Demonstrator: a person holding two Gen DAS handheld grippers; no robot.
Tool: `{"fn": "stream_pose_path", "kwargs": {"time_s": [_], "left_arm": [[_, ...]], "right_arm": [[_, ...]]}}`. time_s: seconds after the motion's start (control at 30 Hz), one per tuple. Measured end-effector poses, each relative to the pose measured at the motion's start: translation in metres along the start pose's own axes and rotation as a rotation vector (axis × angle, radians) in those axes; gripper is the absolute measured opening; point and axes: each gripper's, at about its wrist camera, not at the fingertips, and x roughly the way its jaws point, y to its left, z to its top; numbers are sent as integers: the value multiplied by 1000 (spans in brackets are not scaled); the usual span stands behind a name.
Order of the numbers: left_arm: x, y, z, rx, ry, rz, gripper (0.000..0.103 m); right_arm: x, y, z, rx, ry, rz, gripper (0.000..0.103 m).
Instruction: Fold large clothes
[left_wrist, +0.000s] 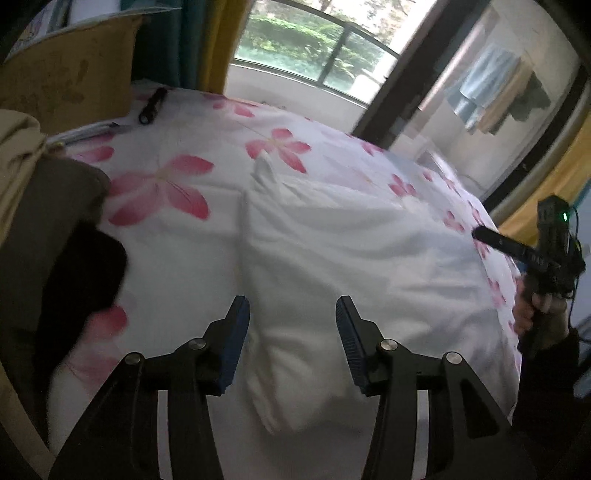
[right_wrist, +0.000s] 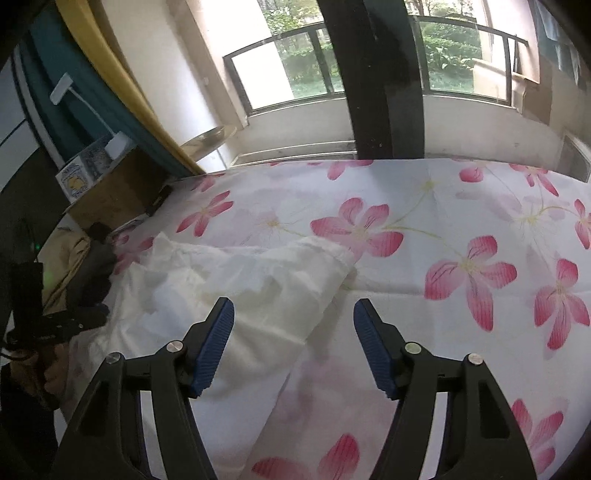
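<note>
Closest to my left lens, the left gripper (left_wrist: 291, 314) has its blue-padded jaws spread wide with nothing between them, hovering over the white garment (left_wrist: 332, 258). I cannot tell whether the pads touch the cloth below. That garment lies crumpled on the flowered bedsheet (left_wrist: 166, 184), a long ridge of folds running away from me toward the window (left_wrist: 314, 48). From my right lens, the right gripper (right_wrist: 293, 317) is likewise wide apart and holding nothing; its left pad sits over the garment's edge (right_wrist: 240, 280), while its right pad is over bare sheet (right_wrist: 443, 229). In that view the garment fills the left half of the bed, one rumpled corner reaching toward the middle. In the left view I can see the right gripper's body (left_wrist: 546, 251) at the far right, beyond the garment, gripped by a hand (left_wrist: 528, 306). At the left side of the bed lies a heap of darker clothes (left_wrist: 55, 240), tan, grey and black, just beside the garment. A dark flashlight-like object (left_wrist: 152, 105) rests on the sheet near a brown cardboard box (left_wrist: 70, 70). More clothes hang on a rack (left_wrist: 495, 96) outside the glass.
</note>
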Motion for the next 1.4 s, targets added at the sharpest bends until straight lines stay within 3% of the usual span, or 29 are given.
{"fn": "stream_pose_path", "kwargs": {"time_s": [0.13, 0.23, 0.3, 0.33, 0.57, 0.7, 0.93, 1.13, 1.4], "left_arm": [[8, -12, -16, 67, 43, 7, 50], [11, -19, -24, 118, 49, 27, 13], [9, -22, -27, 132, 33, 38, 8], [6, -24, -27, 146, 23, 48, 7], [-18, -22, -27, 114, -62, 84, 7], [-4, -15, -35, 89, -40, 146, 7], [-2, -16, -38, 89, -33, 178, 9], [-5, -16, -41, 71, -14, 176, 19], [-11, -28, -55, 122, -12, 228, 27]], "right_arm": [[7, 4, -13, 7, 40, 51, 67], [18, -2, -22, 60, 71, 115, 37], [23, 1, -25, 57, 71, 145, 21], [23, 4, -24, 43, 66, 146, 20], [12, 10, -11, 35, 1, 112, 9], [19, 5, -13, 16, -2, -54, 4], [13, 0, -25, 30, 12, -65, 4], [-6, 8, -25, 12, -17, -85, 5], [-18, 32, -34, -29, -10, -93, 5]]}}
